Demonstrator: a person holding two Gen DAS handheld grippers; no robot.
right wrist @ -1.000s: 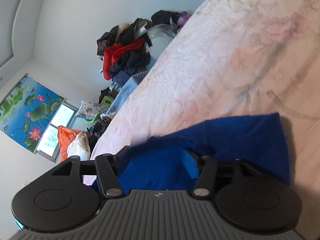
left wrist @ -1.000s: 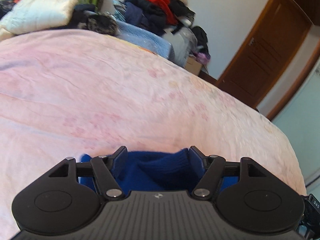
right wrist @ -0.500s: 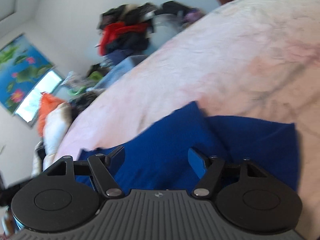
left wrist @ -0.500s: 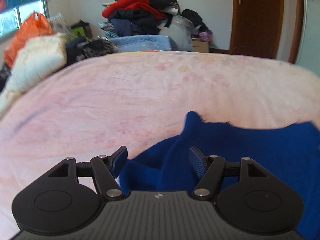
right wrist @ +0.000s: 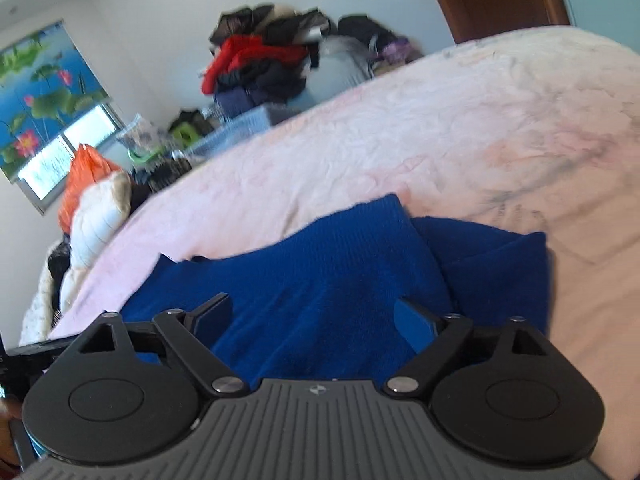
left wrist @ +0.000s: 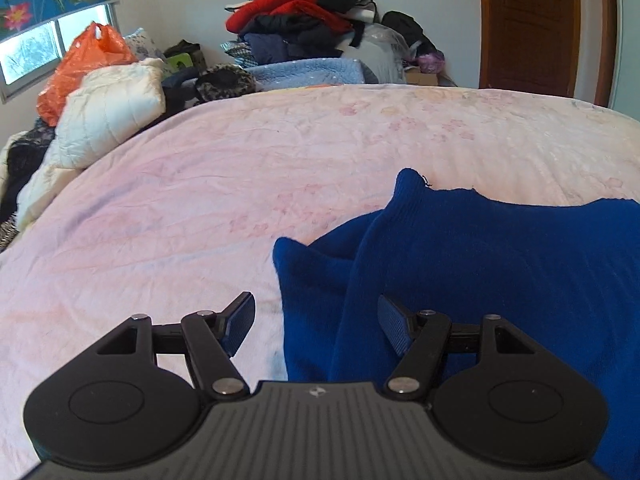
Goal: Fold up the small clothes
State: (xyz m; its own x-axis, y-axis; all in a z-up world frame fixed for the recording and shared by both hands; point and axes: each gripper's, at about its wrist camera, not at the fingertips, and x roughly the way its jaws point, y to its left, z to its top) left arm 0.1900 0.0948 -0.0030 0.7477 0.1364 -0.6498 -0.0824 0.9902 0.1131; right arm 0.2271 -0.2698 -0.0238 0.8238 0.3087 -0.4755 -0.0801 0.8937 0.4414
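Dark blue knitted garment [left wrist: 500, 264] lies folded on the pink floral bedsheet [left wrist: 240, 184], directly ahead of both tools. Left tool [left wrist: 316, 320] released, jaws apart over its edge. Right tool [right wrist: 312, 316] opening, gripping nothing.

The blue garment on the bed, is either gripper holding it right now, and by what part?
Neither. The blue garment lies on the pink bedsheet. The left gripper is open beside its edge; the right gripper is opening above it, fingers clear of the cloth.
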